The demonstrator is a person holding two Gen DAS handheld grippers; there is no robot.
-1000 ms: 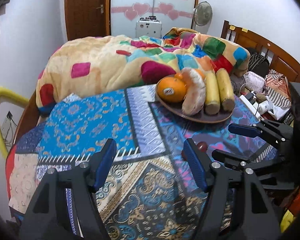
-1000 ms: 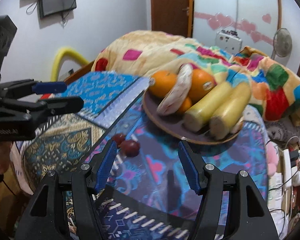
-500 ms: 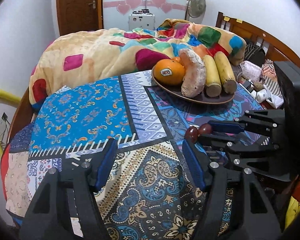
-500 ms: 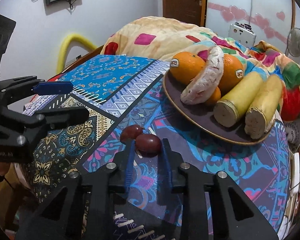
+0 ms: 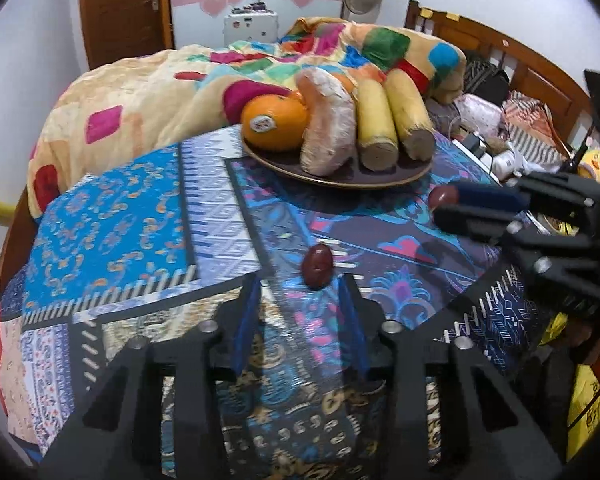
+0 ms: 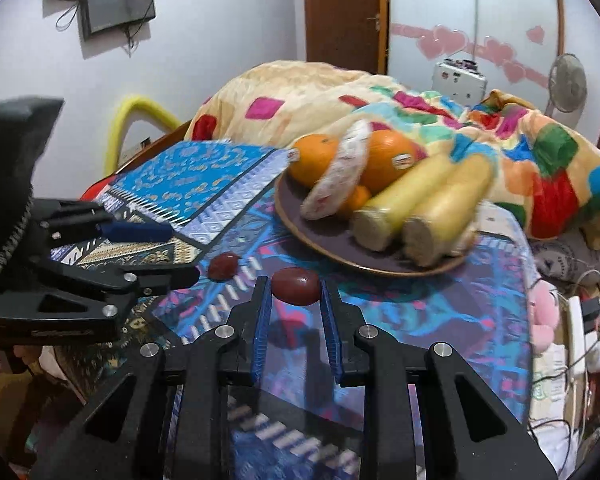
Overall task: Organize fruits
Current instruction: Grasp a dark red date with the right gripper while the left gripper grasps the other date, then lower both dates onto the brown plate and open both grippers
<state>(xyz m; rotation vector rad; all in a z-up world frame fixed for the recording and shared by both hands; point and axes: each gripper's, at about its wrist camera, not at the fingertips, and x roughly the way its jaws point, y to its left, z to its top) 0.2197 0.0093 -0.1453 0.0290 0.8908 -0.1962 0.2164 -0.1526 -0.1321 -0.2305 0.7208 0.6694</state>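
Bedroom clutter frames the left wrist view: a patchwork quilt (image 5: 204, 80) heaped behind a table (image 5: 112, 216) draped in a busy blue patterned cloth. On it sits a shallow dark plate (image 5: 340, 178) already loaded with a glossy orange (image 5: 274, 122), a pale, rough-skinned curved fruit (image 5: 328, 120) and two smooth yellow cylinders with cut ends (image 5: 392, 120). One small, dark red, smooth oval fruit (image 5: 318, 266) lies loose on the cloth, just ahead of the left gripper (image 5: 300, 292); its fingers are closing, with the fruit at their tips but no pad pressing on it yet. Off to the right, the right gripper (image 5: 444, 204) carries a second red fruit (image 5: 443, 197) clear of the cloth.

From the right wrist view, that glossy held fruit (image 6: 295, 280) is pinched between the blue ribbed fingers (image 6: 263, 312) of the right gripper (image 6: 294, 284), short of the plate (image 6: 296, 216). The loose one (image 6: 222, 266) lies by the left gripper (image 6: 172, 254), still on the cloth.

By my reading, the plate is mostly filled; the two small red fruits remain to be set there, one already gripped, one about to be.
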